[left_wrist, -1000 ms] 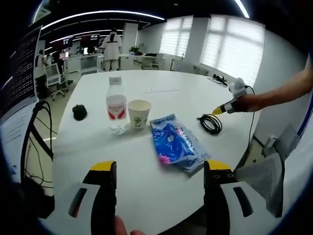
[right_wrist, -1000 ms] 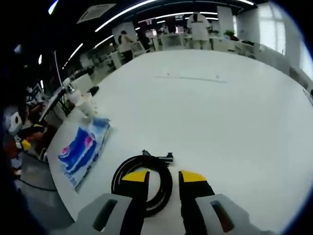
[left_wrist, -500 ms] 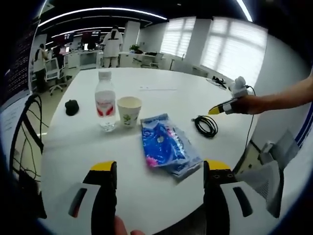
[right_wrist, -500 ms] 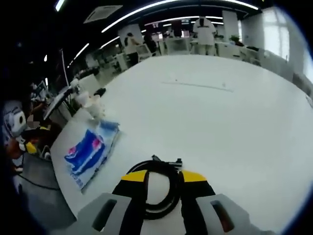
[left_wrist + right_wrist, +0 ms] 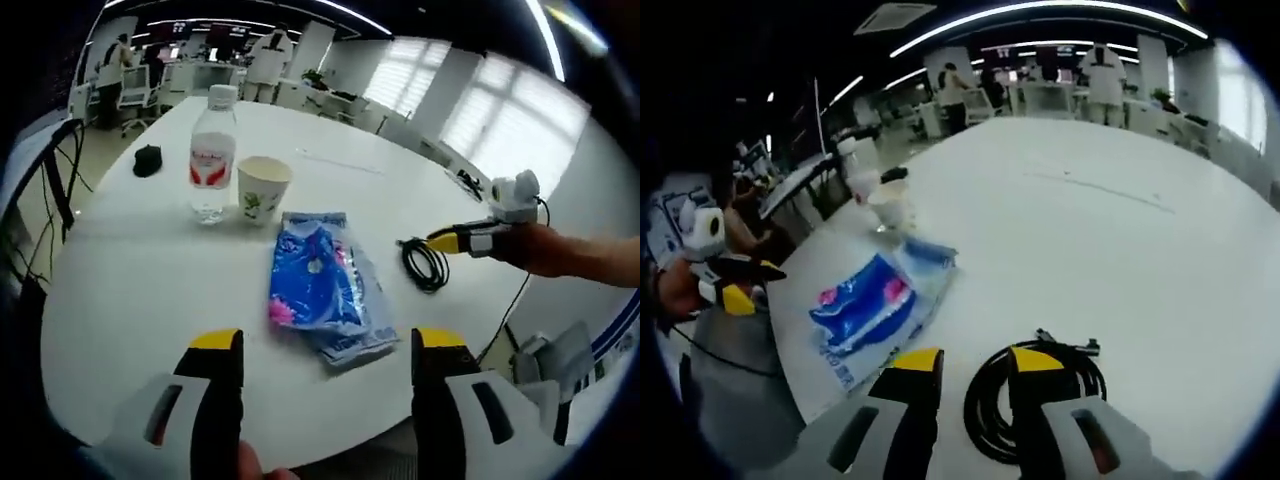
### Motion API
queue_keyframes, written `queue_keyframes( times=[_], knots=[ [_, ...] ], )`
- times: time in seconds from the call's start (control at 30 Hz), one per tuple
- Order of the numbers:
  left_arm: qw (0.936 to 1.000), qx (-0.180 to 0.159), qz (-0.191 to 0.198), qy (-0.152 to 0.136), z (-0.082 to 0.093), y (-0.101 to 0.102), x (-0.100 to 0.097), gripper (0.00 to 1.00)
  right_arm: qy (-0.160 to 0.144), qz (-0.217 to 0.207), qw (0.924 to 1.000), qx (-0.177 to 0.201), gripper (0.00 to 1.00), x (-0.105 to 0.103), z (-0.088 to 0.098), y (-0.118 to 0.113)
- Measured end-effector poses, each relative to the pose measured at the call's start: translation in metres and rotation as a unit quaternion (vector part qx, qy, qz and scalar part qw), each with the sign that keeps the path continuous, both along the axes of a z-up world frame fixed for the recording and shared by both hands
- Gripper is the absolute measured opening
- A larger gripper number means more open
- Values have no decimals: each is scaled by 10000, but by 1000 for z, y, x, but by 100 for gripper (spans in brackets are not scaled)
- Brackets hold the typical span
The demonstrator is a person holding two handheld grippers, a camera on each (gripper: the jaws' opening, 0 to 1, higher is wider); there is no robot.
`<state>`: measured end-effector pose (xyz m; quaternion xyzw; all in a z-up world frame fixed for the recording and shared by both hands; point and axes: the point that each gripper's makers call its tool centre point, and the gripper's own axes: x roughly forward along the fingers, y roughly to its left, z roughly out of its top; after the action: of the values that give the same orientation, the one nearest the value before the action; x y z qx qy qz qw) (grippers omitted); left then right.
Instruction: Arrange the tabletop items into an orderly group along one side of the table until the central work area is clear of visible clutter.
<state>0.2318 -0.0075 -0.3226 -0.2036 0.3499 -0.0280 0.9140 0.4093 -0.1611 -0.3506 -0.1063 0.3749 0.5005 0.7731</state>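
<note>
Cable coil lies low in the right gripper view under our part-open, empty right gripper, which we judge must close on it next, while our left gripper waits wide open, empty.

Bottle, cup, blue packet, coiled cable — scattered across white table.

One bottle, one cup, one blue packet — one coiled cable, one mouse.
</note>
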Motion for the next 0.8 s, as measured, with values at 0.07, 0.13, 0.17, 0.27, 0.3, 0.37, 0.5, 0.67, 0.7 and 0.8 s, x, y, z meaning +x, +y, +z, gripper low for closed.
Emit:
queue_keyframes(
  times=[0.07,0.13,0.17,0.27,0.3,0.37,0.5,0.67,0.7,0.8],
  knots=[
    [10000,-27,38,45,0,-4,0,67,14,28,10000,40,24,-2,0,6],
    [9999,-83,103,89,-2,-7,0,66,27,69,9999,77,24,-7,2,13],
    [9997,-159,160,107,-3,-9,-1,66,26,84,9999,85,24,-8,3,15],
    [9991,-272,298,157,-6,-12,-2,65,58,107,9998,138,24,-10,4,18],
    [9989,-291,333,176,-8,-13,-2,65,62,116,9998,145,24,-11,4,19],
    [9987,-295,359,209,-10,-15,-2,64,66,137,9998,153,24,-16,4,24],
    [9981,-325,453,251,-15,-15,0,63,116,103,9996,215,25,-16,6,25],
    [9968,-456,601,267,-18,-17,2,61,135,143,9996,226,25,-18,6,26],
    [9966,-464,624,261,-18,-18,2,60,140,151,9995,232,25,-19,6,26],
    [9961,-476,693,261,-17,-19,3,56,168,164,9994,240,25,-20,5,28]
  ],
)
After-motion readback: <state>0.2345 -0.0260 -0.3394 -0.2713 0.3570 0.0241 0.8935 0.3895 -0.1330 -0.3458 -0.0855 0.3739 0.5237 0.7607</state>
